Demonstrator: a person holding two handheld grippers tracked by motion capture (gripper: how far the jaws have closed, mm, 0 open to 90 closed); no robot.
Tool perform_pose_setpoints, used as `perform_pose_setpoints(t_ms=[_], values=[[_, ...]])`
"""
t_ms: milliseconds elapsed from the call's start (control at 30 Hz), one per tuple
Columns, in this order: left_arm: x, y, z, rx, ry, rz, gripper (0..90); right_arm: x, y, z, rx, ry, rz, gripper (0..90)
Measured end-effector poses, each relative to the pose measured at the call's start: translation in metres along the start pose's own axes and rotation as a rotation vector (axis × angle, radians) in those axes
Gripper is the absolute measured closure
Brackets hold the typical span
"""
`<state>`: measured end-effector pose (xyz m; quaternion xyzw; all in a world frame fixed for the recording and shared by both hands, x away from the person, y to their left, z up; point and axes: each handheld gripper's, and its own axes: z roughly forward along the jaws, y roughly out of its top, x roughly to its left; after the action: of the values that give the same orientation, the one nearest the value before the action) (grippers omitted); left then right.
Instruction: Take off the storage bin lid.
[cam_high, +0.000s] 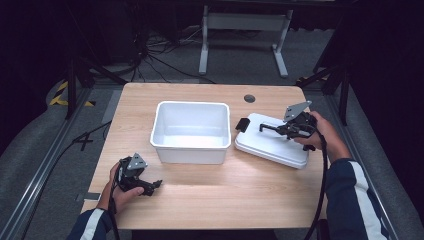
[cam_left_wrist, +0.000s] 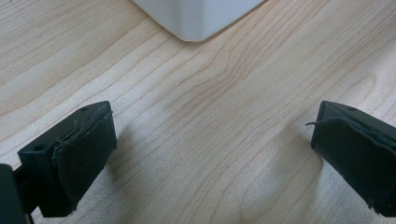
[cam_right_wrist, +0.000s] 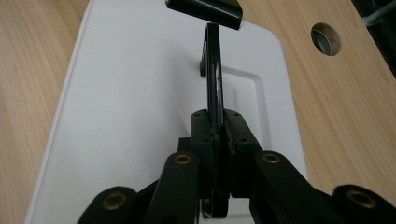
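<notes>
On the right side of the wooden table the right gripper is clamped tight on the black handle of a white lid. In the right gripper view the two jaws pinch the thin handle from both sides, pads pressed flat against it, and the handle runs straight away from the camera along the middle of the lid. At the lid's far edge sits a black clip. From the high view the lid lies flat on the table, just beside the right wall of the white tub, with that clip at the end nearest the tub. The person's right hand wraps the gripper body, a dark sleeve with a white stripe coming in from the lower right.

The tub stands upright and open in the middle of the table, nothing seen inside it. Behind the lid there is a round hole in the table top.

Over on the left, the left gripper rests low near the front edge, held in the left hand, well apart from the lid. Its jaws stand wide apart in the left gripper view, bare wood between the pads, and a rounded corner of the tub shows at the top.
</notes>
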<state>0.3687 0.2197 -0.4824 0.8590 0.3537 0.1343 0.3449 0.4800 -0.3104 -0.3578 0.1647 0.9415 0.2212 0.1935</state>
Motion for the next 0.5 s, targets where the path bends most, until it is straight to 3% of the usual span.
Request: perform_pose_setpoints(t_ms=[500], values=[[0.000,0.000,0.000,0.001,0.000,0.000,0.6,-0.002,-0.006,0.012,0.010,0.009,0.031,84.2]])
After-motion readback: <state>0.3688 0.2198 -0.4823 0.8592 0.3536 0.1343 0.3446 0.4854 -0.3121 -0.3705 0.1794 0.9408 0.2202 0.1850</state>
